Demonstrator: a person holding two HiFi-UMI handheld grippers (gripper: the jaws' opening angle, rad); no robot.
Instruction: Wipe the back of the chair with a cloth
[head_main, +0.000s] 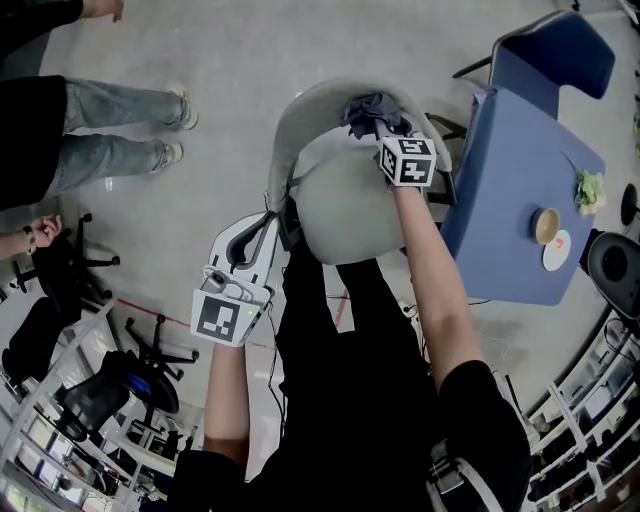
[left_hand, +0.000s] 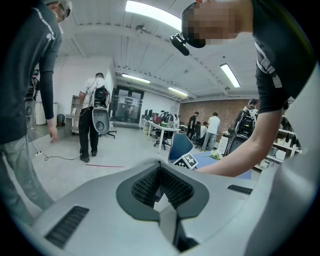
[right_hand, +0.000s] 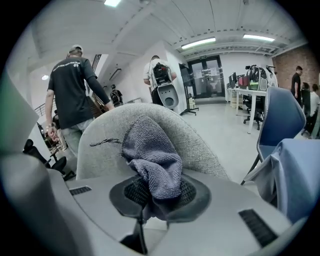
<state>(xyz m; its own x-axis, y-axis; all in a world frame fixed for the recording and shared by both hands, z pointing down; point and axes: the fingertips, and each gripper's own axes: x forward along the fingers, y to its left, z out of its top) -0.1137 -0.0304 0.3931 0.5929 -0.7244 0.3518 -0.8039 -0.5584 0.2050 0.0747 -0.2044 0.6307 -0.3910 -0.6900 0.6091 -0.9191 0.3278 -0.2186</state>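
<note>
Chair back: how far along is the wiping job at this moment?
Done: the cloth is clamped in the right tongs. In hand: the cloth sits at the top edge of the grey chair back. Left: wiping the back itself; what is already wiped cannot be seen. The left tongs are shut and empty.

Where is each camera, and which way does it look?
Head view: on the person's head, steeply down at the chair back; left arm, right arm show.
Left gripper view: on the shut, empty left tongs, facing the room; right arm shows.
Right gripper view: on the right tongs clamping the cloth, facing the chair back.
Head and right gripper views share the cloth.
</note>
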